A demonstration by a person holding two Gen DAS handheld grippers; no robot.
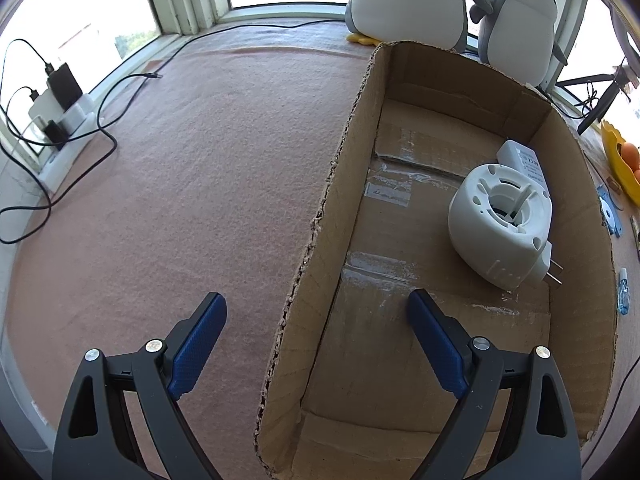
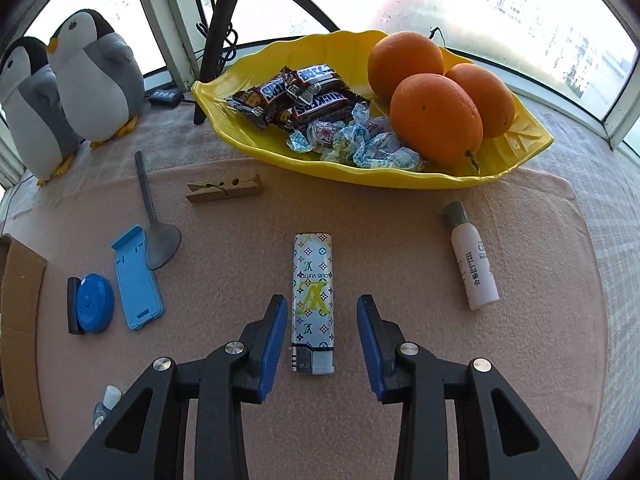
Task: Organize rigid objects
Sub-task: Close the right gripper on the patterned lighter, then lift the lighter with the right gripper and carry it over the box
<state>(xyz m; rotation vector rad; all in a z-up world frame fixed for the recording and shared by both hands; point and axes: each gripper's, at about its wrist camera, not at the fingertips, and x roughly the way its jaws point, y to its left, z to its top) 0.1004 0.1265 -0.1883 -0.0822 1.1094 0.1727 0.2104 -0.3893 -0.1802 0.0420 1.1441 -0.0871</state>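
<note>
A patterned lighter (image 2: 312, 264) lies flat on the pink cloth, lengthwise between the fingers of my right gripper (image 2: 322, 298). The blue pads flank it with a gap on each side, so the gripper is open. My left gripper (image 1: 317, 294) is open over the near left wall of an open cardboard box (image 1: 348, 152), one finger outside over the cloth, one inside. In the box lie a white round plastic device (image 1: 500, 224) and a white plug adapter (image 1: 520, 156). On the cloth also lie a white bottle (image 2: 474, 264), a grey spoon (image 2: 158, 240), a blue phone stand (image 2: 136, 280), a blue tape measure (image 2: 92, 304) and a wooden clip (image 2: 224, 190).
A yellow leaf-shaped dish (image 2: 400, 176) with oranges and sweets stands beyond the lighter. Two plush penguins (image 2: 96, 76) and a tripod leg (image 2: 220, 40) are by the window. A power strip (image 1: 64, 120) with cables sits far left. A small bottle (image 2: 105, 404) lies beside the box corner (image 2: 20, 320).
</note>
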